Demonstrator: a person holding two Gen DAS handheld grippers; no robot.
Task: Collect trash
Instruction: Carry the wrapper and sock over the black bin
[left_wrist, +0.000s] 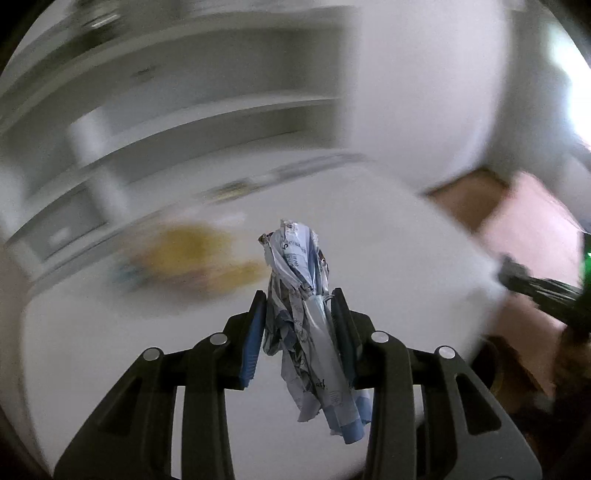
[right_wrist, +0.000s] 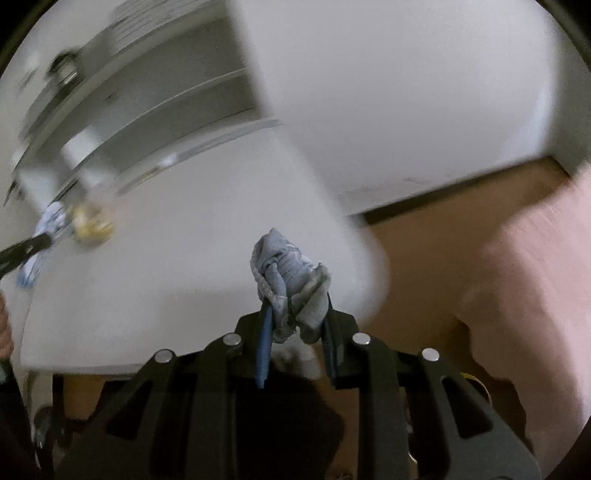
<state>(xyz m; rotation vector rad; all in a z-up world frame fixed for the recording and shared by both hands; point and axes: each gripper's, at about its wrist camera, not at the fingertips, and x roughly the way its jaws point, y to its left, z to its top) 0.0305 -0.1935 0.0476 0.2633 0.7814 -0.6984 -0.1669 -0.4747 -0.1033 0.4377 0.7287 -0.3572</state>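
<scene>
Left tongs (left_wrist: 298, 295) clamped on crumpled wrapper (left_wrist: 306, 332), right tongs (right_wrist: 297, 308) clamped on grey wad (right_wrist: 290, 275), yellow blur (left_wrist: 195, 254), perhaps trash, on white table (left_wrist: 388, 240)

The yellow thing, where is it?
The yellow thing lies blurred on the white table, ahead-left of the left gripper clamping crumpled plastic.

Your left gripper (left_wrist: 298, 295) is clamped on a crumpled blue-and-white printed wrapper (left_wrist: 306, 325), which stands up past the blue pads (left_wrist: 255, 339) and hangs down behind them. Below it lies the white table (left_wrist: 388, 258), with a blurred yellow item (left_wrist: 192, 247) to the left. Your right gripper (left_wrist: 506, 267) shows at the right edge, too blurred to read.
</scene>
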